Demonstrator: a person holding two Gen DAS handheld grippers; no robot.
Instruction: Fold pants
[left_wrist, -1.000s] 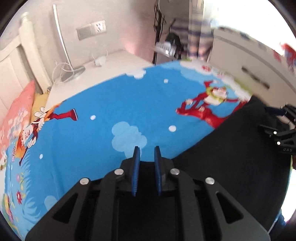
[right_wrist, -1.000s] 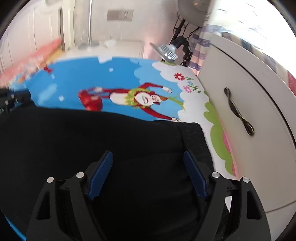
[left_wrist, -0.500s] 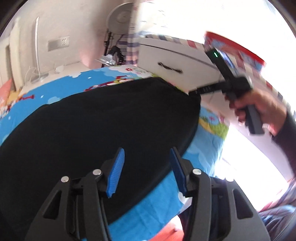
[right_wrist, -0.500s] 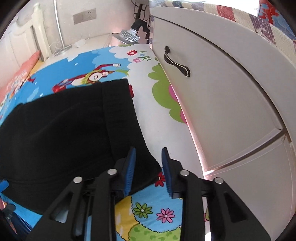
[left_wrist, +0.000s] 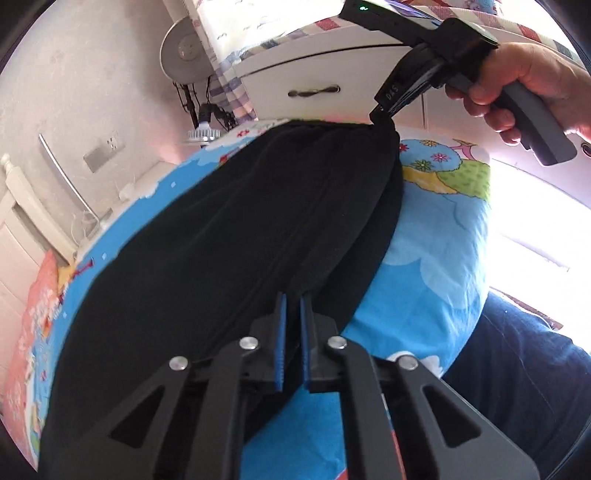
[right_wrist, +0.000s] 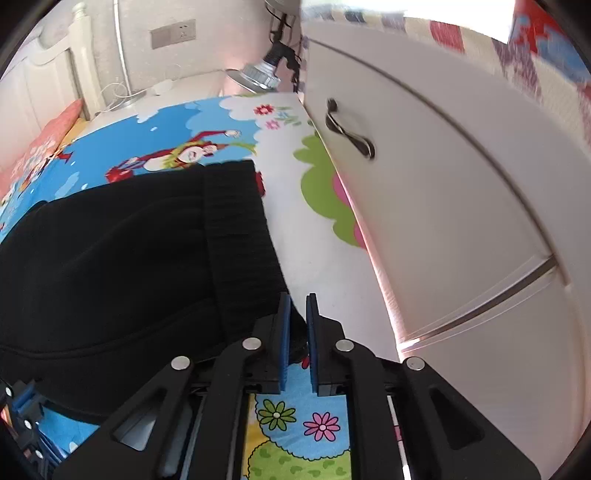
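Black fabric pants (left_wrist: 229, 236) lie spread over a bright blue cartoon-printed bedsheet (left_wrist: 436, 258), with their ribbed waistband (right_wrist: 236, 236) running along the side of the bed nearest a white cabinet with a dark curved handle (right_wrist: 424, 177). The left gripper (left_wrist: 291, 317), black-framed with blue finger pads, has its fingers drawn close together, pinching the pants' edge near the bed's near side; dark cloth fills the narrow gap between the pads. The right gripper (right_wrist: 297, 317), of the same build, is likewise nipped onto the corner of the waistband at the bed's cabinet side. Seen from the left wrist camera, that right gripper (left_wrist: 384, 114) lifts the waistband corner slightly off the sheet, and the person's bare right hand (left_wrist: 524, 85) grips its grey handle. A pink patterned pillow (right_wrist: 44, 147) sits at the far end of the bed by a white headboard (right_wrist: 79, 55). A wall socket plate (right_wrist: 173, 33) is on the pale wall beyond.
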